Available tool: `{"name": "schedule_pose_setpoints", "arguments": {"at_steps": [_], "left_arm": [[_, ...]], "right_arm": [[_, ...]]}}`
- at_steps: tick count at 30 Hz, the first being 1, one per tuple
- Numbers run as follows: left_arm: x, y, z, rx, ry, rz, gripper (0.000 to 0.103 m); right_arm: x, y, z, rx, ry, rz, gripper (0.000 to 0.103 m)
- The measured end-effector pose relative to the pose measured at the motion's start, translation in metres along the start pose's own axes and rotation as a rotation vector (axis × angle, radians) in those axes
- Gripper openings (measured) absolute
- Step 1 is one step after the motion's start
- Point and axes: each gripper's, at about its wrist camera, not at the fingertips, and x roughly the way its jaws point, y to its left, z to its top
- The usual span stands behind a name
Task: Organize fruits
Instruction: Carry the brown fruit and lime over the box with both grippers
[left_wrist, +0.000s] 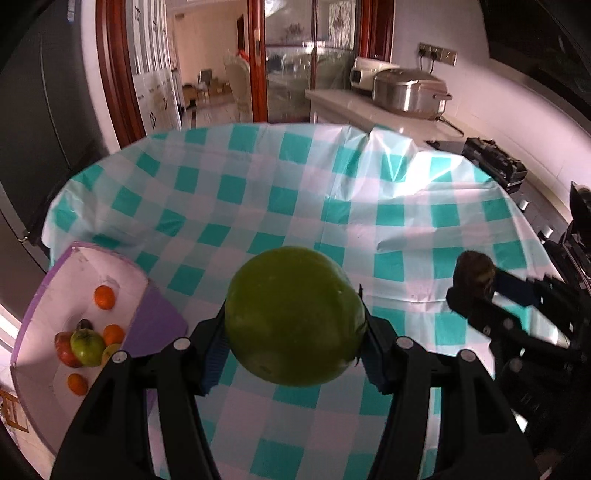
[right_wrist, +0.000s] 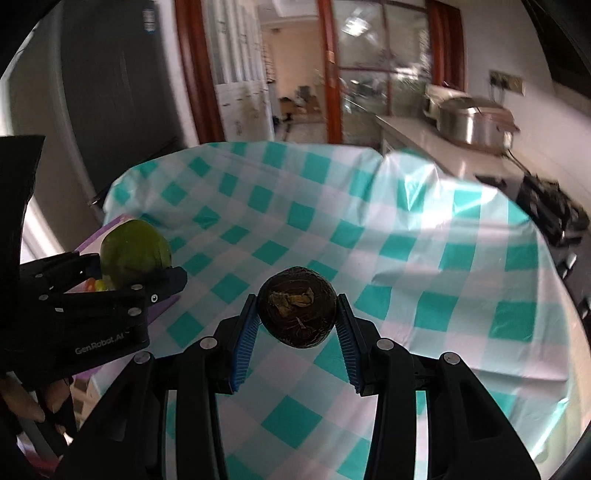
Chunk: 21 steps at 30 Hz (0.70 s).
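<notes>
My left gripper (left_wrist: 293, 317) is shut on a large green round fruit (left_wrist: 293, 315) and holds it above the checked tablecloth (left_wrist: 258, 192). It also shows in the right wrist view (right_wrist: 135, 254) at the left. My right gripper (right_wrist: 297, 314) is shut on a dark brown round fruit (right_wrist: 297, 306), also seen in the left wrist view (left_wrist: 474, 271) at the right. A purple-rimmed white tray (left_wrist: 110, 266) at the left holds small oranges (left_wrist: 104, 297), a green fruit (left_wrist: 86, 347) and a red fruit (left_wrist: 63, 347).
A counter (left_wrist: 354, 105) behind the table carries a steel pot (left_wrist: 410, 90) and a white appliance (left_wrist: 364, 74). A stove (left_wrist: 493, 158) stands at the right. A dark fridge (left_wrist: 40, 129) is at the left. A doorway (left_wrist: 207, 74) lies beyond.
</notes>
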Motion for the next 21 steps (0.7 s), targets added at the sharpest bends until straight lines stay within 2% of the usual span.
{"name": "schedule_pose_setpoints", "arguments": {"at_steps": [5,14,21], "left_arm": [[-0.032,-0.006,-0.020,0.042,-0.051,-0.013,0.060],[-0.070,-0.019,-0.057,0.158,-0.061,-0.051,0.060],[-0.095,-0.029,-0.067,0.234,-0.082,-0.066,0.060]], "right_arm": [[-0.033,0.003,-0.006,-0.091,-0.025,0.039,0.041],[-0.075,0.003,-0.015,-0.143,-0.046,0.063,0.041],[-0.103,0.011,-0.029,-0.187,-0.062,0.056,0.041]]}}
